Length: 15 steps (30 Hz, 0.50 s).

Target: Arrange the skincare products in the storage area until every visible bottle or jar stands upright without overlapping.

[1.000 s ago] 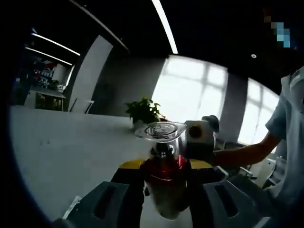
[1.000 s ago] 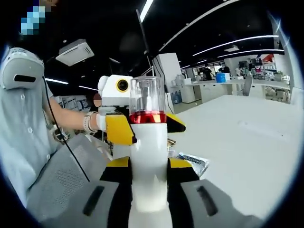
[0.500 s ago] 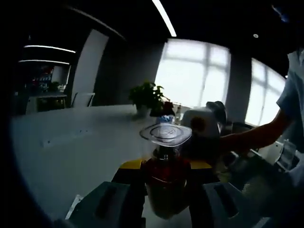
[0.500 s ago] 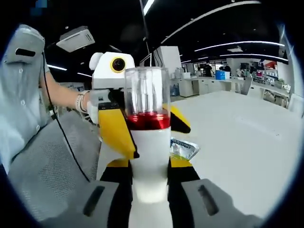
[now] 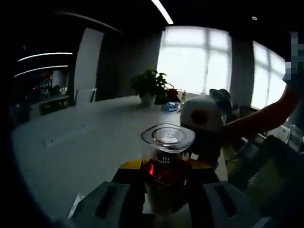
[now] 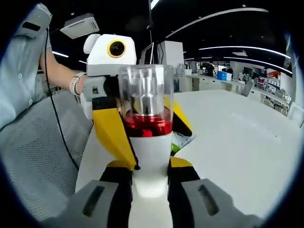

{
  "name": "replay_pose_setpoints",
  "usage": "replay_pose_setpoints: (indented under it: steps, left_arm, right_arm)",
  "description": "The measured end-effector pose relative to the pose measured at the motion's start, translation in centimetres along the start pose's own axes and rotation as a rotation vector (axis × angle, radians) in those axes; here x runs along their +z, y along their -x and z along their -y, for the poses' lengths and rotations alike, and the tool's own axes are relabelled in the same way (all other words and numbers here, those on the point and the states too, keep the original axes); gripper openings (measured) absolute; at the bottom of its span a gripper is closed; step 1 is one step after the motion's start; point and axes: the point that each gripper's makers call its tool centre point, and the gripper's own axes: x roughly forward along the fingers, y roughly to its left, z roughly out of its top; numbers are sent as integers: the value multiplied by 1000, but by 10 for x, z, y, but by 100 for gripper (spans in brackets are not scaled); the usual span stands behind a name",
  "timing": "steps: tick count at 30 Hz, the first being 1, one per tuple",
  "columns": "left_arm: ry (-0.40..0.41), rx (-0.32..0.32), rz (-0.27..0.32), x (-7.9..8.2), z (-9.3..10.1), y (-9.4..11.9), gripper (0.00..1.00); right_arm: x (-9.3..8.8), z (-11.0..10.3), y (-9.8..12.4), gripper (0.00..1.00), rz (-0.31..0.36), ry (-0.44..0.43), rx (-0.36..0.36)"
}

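Both tools have tipped the bottle (image 6: 146,142) closer to the right camera; it hangs above the worktop (image 6: 237,142). Right tool (image 6: 146,183) clamps its white body, left tool (image 6: 142,128) its red collar. Smooth, rigid plastic looks slippery; hold the body, not the clear cap (image 5: 167,136).

The right gripper (image 6: 149,178) clamps a white bottle (image 6: 149,156) with a clear cap; the left gripper (image 6: 142,128) grips its red collar from beyond.
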Motion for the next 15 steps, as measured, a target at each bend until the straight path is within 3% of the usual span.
replay_pose_setpoints:
  steps: [6,15]
  left_arm:
    - [-54,27,3,1,0,-3,30]
    - [-55,4,40,2,1,-4,32]
  right_arm:
    - [-1,6,1,27,-12,89,7]
    - [-5,4,4,29,-32,85,-52]
